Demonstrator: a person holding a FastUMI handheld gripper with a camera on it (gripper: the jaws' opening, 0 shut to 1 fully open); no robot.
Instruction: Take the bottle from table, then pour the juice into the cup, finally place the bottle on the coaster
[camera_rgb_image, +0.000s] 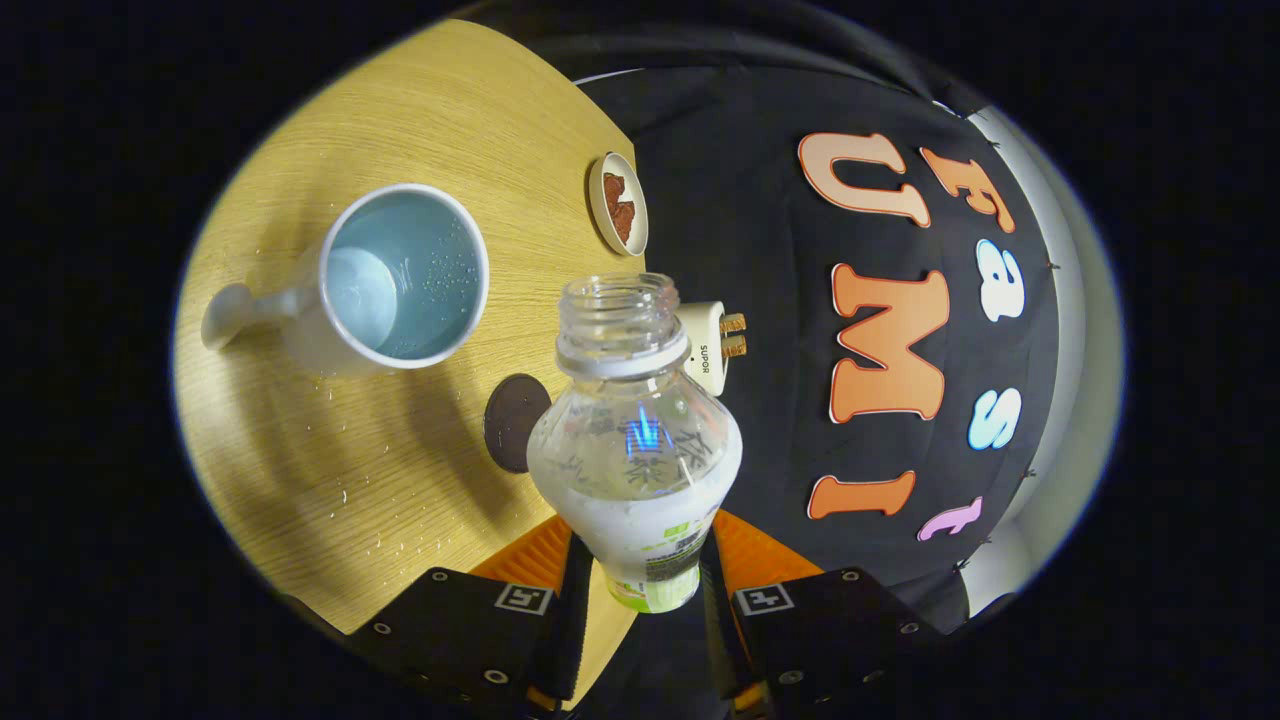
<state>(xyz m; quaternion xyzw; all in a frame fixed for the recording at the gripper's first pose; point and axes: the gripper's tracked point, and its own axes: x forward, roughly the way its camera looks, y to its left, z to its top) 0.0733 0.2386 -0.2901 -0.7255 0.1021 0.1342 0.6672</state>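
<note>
I see the bottle (635, 440) clamped between my gripper (640, 560) fingers, both pressing on its labelled lower body, its uncapped neck pointing away from me. It is clear, with pale liquid low inside. Just beyond the fingers, partly behind the bottle, a dark round coaster (512, 423) lies flat on the wooden table (330, 480). Farther out sits the cup (395, 280), pale blue inside with droplets on its wall, handle turned away from the bottle. Water drops speckle the wood near it. Beyond the bottle's mouth are a white plug adapter (712, 345) and a small dish (618, 203) holding something brown.
</note>
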